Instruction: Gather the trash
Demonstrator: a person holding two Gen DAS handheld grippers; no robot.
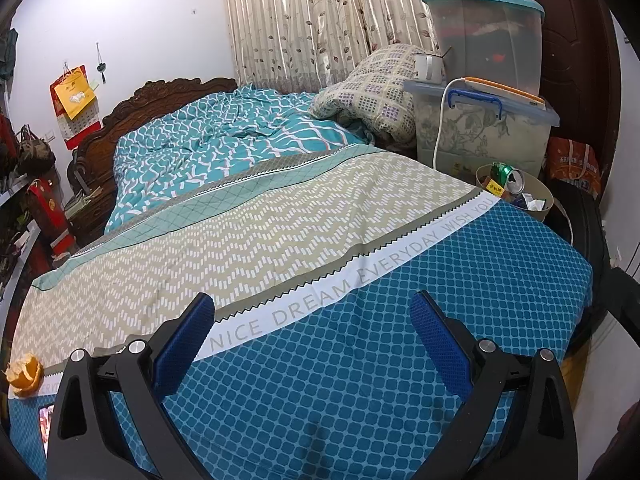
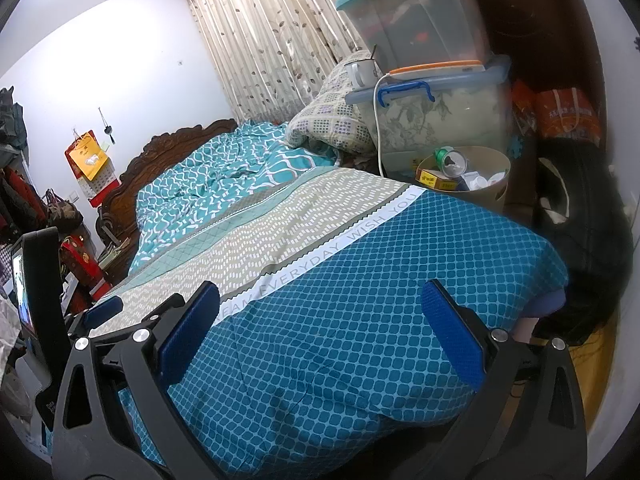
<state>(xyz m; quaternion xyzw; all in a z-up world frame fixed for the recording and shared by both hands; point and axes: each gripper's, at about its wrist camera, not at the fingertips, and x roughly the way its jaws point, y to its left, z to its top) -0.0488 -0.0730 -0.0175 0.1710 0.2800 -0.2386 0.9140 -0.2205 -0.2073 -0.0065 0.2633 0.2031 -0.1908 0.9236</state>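
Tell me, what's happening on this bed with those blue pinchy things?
A person is holding two grabber tools over the bed to pick up trash. The left gripper and the right gripper are both open and empty, above the blue patterned bedsheet. A piece of orange peel lies on the bed's left edge, untouched. Beside the bed's far right stands a round beige waste bin, already holding a crushed green drink can and some boxes.

1. "NICE DREAM EVERYDAY WISH YOU" is printed in grey capitals on the white band [image 1: 360, 276] of the bed cover [image 1: 360, 360].
2. In the right wrist view only "EAM EVERYDAY WISH YOU" is seen.
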